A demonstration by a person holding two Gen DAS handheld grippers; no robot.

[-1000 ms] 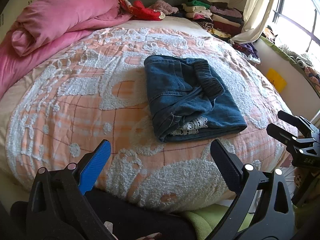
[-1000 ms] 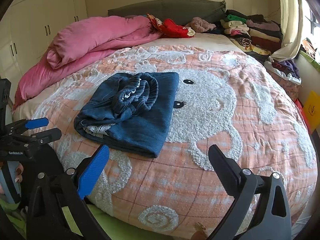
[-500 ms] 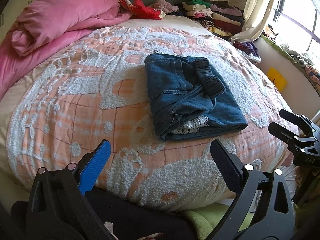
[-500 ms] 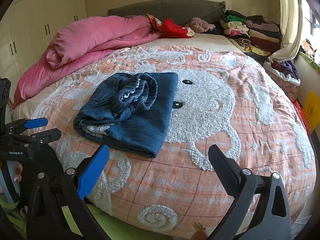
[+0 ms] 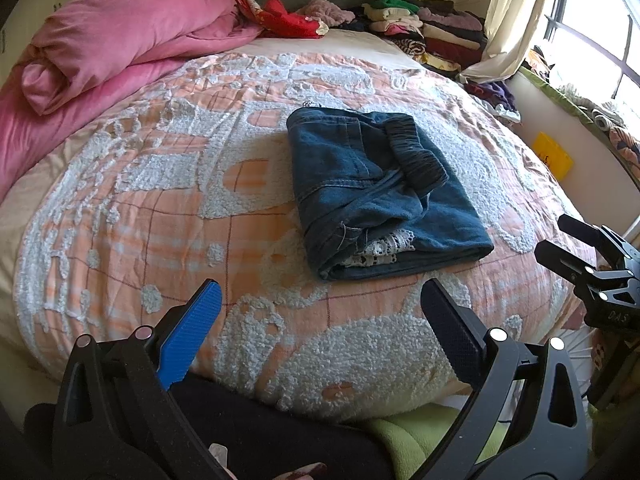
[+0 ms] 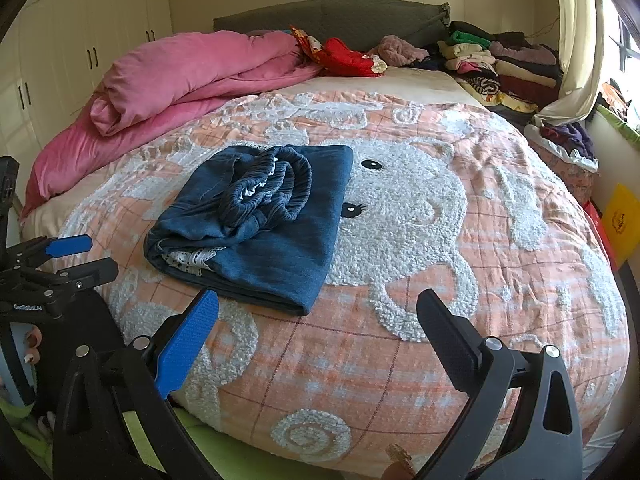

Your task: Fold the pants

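Dark blue denim pants [image 5: 376, 192] [image 6: 256, 220] lie folded into a compact bundle on the peach and white bedspread [image 5: 160, 200] [image 6: 440, 240], with the elastic waistband on top and a strip of white lace showing at the near edge. My left gripper [image 5: 320, 320] hangs open at the bed's near edge, short of the pants, with nothing between its fingers. My right gripper [image 6: 316, 324] is open too, empty, near the bundle's front corner. Each gripper shows at the side of the other's view, the left one [image 6: 76, 258] and the right one [image 5: 560, 240].
A rolled pink duvet [image 5: 120, 44] [image 6: 192, 76] lies at the back left. Stacks of folded clothes [image 5: 424, 32] [image 6: 500, 68] sit at the back right by a curtain [image 5: 508, 20]. White wardrobe doors [image 6: 60, 60] stand left. A yellow box [image 6: 620, 216] is beside the bed.
Both grippers have drifted slightly, so the pants sit a little lower in the views. The pants themselves have not moved and both grippers stay open.
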